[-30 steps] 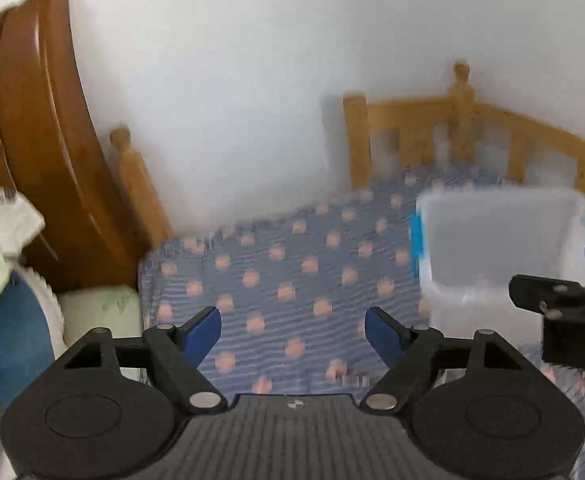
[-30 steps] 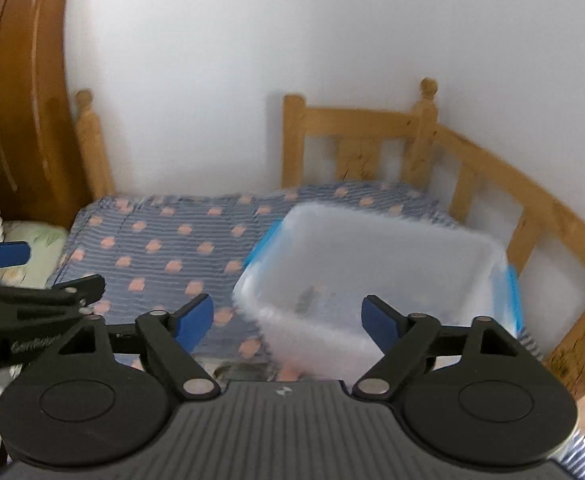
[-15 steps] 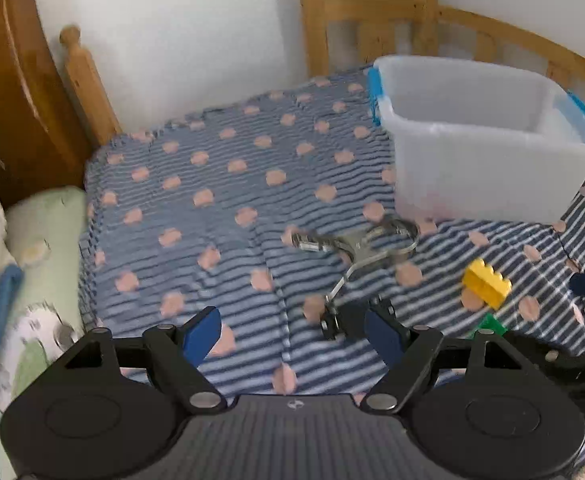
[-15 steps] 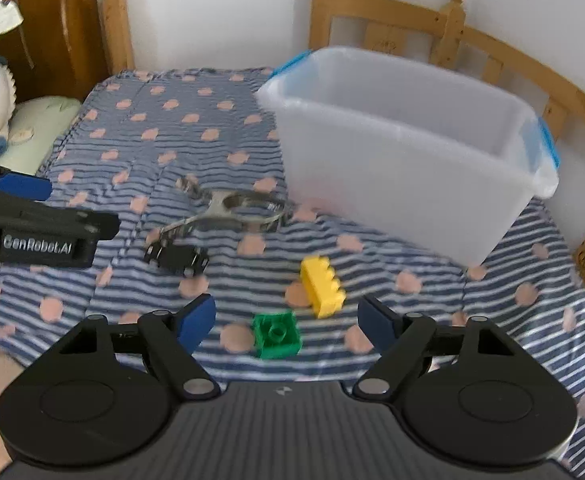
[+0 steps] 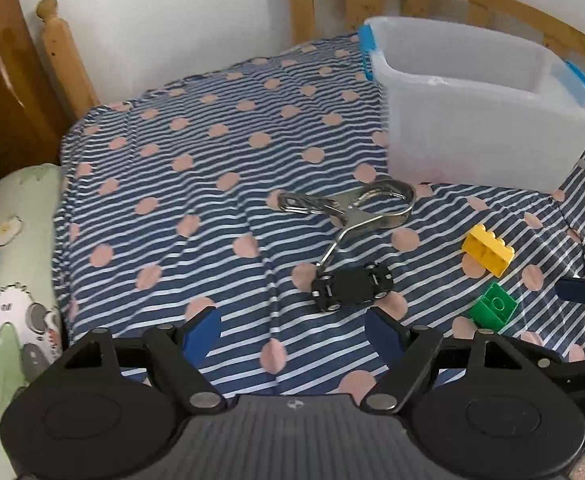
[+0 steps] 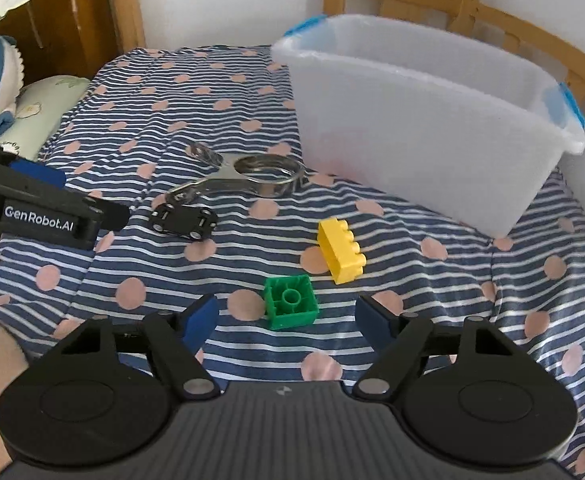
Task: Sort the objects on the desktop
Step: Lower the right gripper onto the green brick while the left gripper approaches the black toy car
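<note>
Between the spread fingers of the left gripper only bare striped bedsheet is seen; just ahead of its right fingertip a black toy car lies, with a metal clip beyond it. Between the parted fingers of the right gripper the path is blocked by a green brick. Slightly ahead and to the right a yellow brick lies. Farther ahead the way is closed by a translucent bin.

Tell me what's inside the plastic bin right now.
The plastic bin shows only bare inner walls near its rim. Its frosted sides hide the floor, so whether anything lies at the bottom cannot be told.
</note>
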A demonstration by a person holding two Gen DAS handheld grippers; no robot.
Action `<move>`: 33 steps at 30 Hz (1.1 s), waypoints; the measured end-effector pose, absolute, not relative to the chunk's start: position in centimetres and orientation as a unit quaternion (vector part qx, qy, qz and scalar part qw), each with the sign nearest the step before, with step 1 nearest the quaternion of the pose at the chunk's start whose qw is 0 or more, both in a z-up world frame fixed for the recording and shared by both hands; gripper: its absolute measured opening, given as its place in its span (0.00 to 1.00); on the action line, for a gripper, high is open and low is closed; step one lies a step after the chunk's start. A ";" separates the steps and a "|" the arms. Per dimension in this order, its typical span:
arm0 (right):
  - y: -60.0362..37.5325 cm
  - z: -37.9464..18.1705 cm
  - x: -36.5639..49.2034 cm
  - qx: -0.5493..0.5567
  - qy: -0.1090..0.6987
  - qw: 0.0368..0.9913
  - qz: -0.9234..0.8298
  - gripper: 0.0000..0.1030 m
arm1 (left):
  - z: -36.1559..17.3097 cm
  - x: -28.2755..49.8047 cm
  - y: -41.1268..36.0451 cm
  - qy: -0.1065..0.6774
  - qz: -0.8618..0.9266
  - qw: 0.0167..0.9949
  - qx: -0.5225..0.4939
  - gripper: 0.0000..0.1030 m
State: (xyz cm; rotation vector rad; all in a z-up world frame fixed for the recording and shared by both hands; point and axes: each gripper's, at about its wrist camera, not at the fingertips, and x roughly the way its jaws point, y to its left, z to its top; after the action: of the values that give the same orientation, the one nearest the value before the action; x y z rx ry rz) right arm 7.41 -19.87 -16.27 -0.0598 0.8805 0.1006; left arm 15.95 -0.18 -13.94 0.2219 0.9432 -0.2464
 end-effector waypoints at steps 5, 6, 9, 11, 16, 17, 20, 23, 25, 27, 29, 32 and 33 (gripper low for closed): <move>-19.8 -17.0 8.2 -0.034 0.428 0.901 0.057 0.73 | -15.6 16.9 -1.0 0.472 -0.126 0.868 0.093 0.80; -19.7 -17.1 8.3 -0.036 0.427 0.902 0.057 0.73 | -15.9 16.9 -1.1 0.473 -0.126 0.867 0.095 0.80; -19.7 -17.5 8.6 -0.036 0.428 0.901 0.058 0.73 | -16.6 17.3 -1.4 0.474 -0.127 0.866 0.096 0.80; -19.8 -17.8 8.8 -0.035 0.430 0.900 0.058 0.73 | -17.0 17.7 -1.5 0.477 -0.127 0.865 0.093 0.80; -20.0 -18.7 9.3 -0.031 0.434 0.898 0.059 0.73 | -18.0 18.9 -1.4 0.490 -0.136 0.858 0.075 0.79; -20.2 -18.8 9.4 -0.029 0.435 0.898 0.058 0.73 | -18.2 19.1 -1.4 0.493 -0.135 0.856 0.077 0.77; -20.5 -19.1 9.6 -0.024 0.437 0.897 0.059 0.71 | -18.7 19.6 -1.6 0.497 -0.129 0.854 0.086 0.75; -20.7 -19.4 9.8 -0.018 0.439 0.896 0.061 0.69 | -19.1 19.8 -2.2 0.501 -0.119 0.852 0.100 0.75; -20.8 -19.6 9.8 -0.016 0.441 0.895 0.064 0.68 | -19.3 19.8 -2.7 0.499 -0.118 0.852 0.106 0.75; -20.8 -19.8 9.8 -0.016 0.442 0.895 0.065 0.68 | -19.4 19.7 -3.3 0.495 -0.117 0.853 0.115 0.75; -20.8 -19.8 9.9 -0.017 0.442 0.894 0.067 0.68 | -19.5 19.7 -3.6 0.492 -0.117 0.854 0.121 0.76; -20.8 -20.0 10.0 -0.016 0.442 0.894 0.068 0.69 | -19.7 20.1 -3.9 0.488 -0.124 0.855 0.127 0.79; -20.9 -20.0 10.0 -0.015 0.442 0.894 0.068 0.69 | -19.7 20.3 -4.0 0.486 -0.128 0.855 0.129 0.79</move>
State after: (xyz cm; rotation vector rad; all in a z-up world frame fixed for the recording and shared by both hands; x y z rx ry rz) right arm 10.00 -20.86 -20.03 -0.0314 0.9171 0.1416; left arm 20.27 -4.00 -19.73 0.2717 1.0213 -0.2689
